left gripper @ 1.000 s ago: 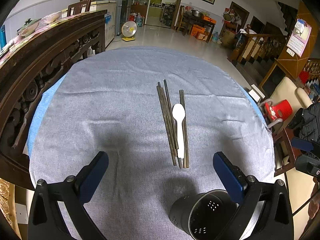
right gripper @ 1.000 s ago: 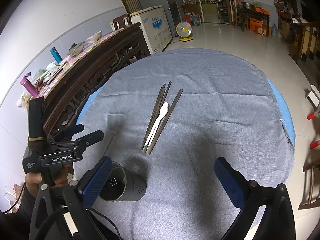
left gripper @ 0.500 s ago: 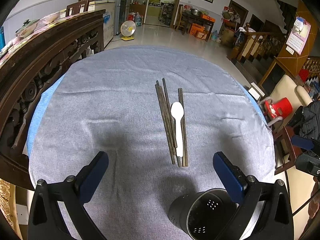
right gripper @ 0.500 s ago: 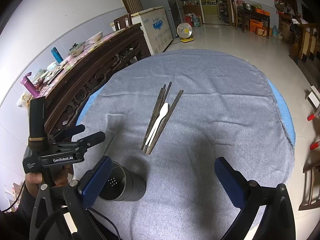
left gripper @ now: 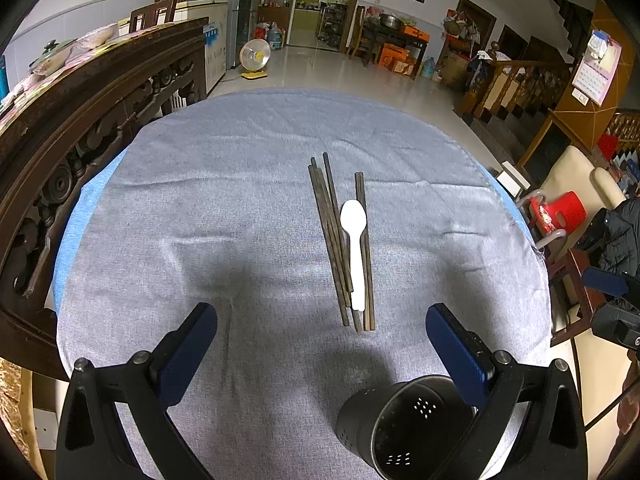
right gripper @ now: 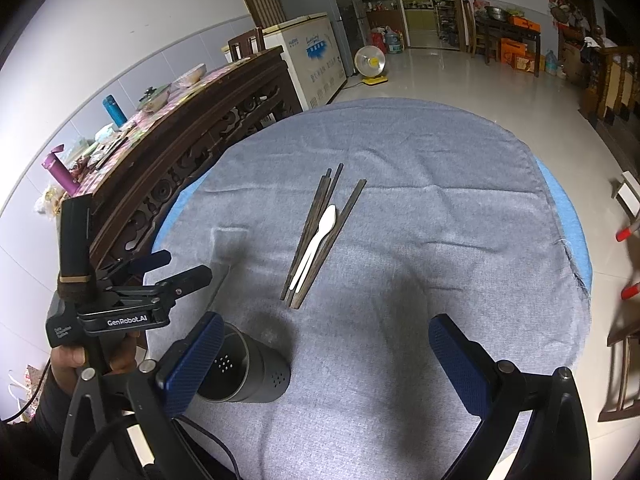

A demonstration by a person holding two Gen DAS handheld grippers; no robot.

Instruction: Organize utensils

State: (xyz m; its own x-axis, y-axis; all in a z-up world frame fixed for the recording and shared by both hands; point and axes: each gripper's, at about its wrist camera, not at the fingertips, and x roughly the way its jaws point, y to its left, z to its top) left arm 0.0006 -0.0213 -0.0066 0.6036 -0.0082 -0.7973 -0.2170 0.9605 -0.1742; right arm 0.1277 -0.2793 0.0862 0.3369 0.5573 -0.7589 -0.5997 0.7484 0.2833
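Several dark wooden chopsticks (left gripper: 334, 240) (right gripper: 316, 236) lie side by side in the middle of the grey cloth, with a white plastic spoon (left gripper: 355, 248) (right gripper: 318, 238) resting among them. A black perforated utensil holder (left gripper: 404, 428) (right gripper: 244, 368) stands upright at the near edge, empty. My left gripper (left gripper: 320, 344) is open above the cloth, short of the chopsticks' near ends, and also shows in the right wrist view as the left gripper (right gripper: 172, 268). My right gripper (right gripper: 326, 356) is open too, hovering near the holder with nothing between its fingers.
The round table (left gripper: 76, 216) carries a grey cloth over a blue one. A carved dark wooden sideboard (left gripper: 80, 120) runs along the left. Chairs and a red stool (left gripper: 560, 208) stand to the right. A person's hand (right gripper: 68, 360) holds the left gripper.
Both views have shifted only slightly; the chopsticks and spoon appear a little nearer in the left wrist view. Nothing was grasped or moved.
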